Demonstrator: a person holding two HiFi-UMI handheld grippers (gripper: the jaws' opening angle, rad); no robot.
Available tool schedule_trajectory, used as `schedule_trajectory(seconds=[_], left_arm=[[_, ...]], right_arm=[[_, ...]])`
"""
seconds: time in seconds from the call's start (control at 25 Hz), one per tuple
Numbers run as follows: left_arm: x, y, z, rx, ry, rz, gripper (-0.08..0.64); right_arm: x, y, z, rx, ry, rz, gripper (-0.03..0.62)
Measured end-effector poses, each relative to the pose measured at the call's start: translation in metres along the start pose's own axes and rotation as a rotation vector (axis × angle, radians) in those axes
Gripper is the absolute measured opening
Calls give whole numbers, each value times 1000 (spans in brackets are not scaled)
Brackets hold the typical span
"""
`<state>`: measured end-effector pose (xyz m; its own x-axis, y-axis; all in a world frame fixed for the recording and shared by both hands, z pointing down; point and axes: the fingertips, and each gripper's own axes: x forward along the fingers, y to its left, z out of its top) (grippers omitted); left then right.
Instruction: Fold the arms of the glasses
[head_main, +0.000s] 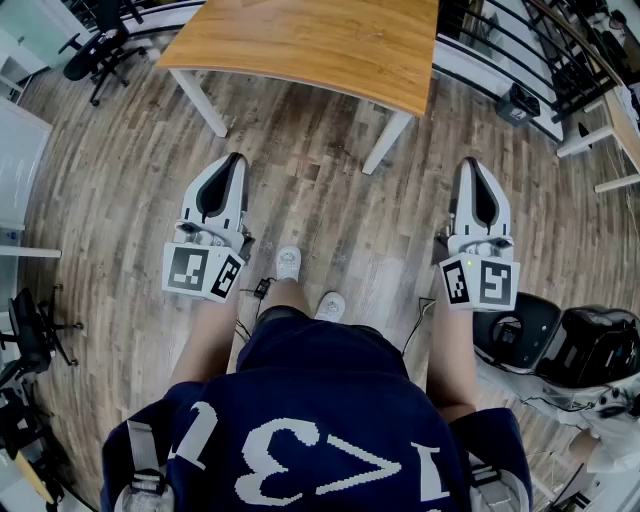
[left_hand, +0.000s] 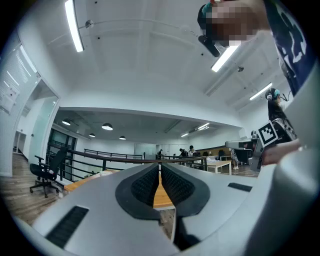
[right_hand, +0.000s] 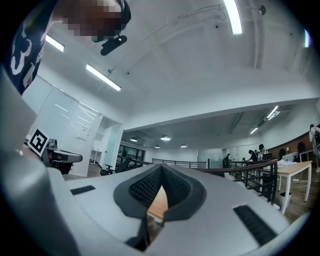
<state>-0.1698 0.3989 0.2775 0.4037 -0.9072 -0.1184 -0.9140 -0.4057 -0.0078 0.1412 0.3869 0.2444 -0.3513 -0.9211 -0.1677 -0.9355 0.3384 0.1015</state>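
Note:
No glasses show in any view. In the head view my left gripper (head_main: 233, 162) and right gripper (head_main: 473, 166) hang at hip height over the wood floor, both pointing towards a wooden table (head_main: 320, 40) ahead and well short of it. Each is shut with nothing between its pads. In the left gripper view the left gripper (left_hand: 160, 167) has its black ribbed pads meeting at the tips, with a strip of the table (left_hand: 161, 196) showing below them. The right gripper view shows the right gripper (right_hand: 161, 168) shut the same way, the table (right_hand: 156, 205) behind it.
The person's white shoes (head_main: 288, 262) stand between the grippers. A black office chair (head_main: 100, 50) is at the far left. A black railing (head_main: 520, 50) runs behind the table. Black machines (head_main: 560, 340) sit on the floor at the right, near another table (head_main: 625, 110).

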Motion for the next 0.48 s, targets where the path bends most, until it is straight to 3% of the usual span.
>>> schedule_trajectory(seconds=[0.48], left_arm=[[-24, -44, 25, 0, -11, 7, 26]], right_arm=[[-43, -11, 25, 1, -11, 11, 25]])
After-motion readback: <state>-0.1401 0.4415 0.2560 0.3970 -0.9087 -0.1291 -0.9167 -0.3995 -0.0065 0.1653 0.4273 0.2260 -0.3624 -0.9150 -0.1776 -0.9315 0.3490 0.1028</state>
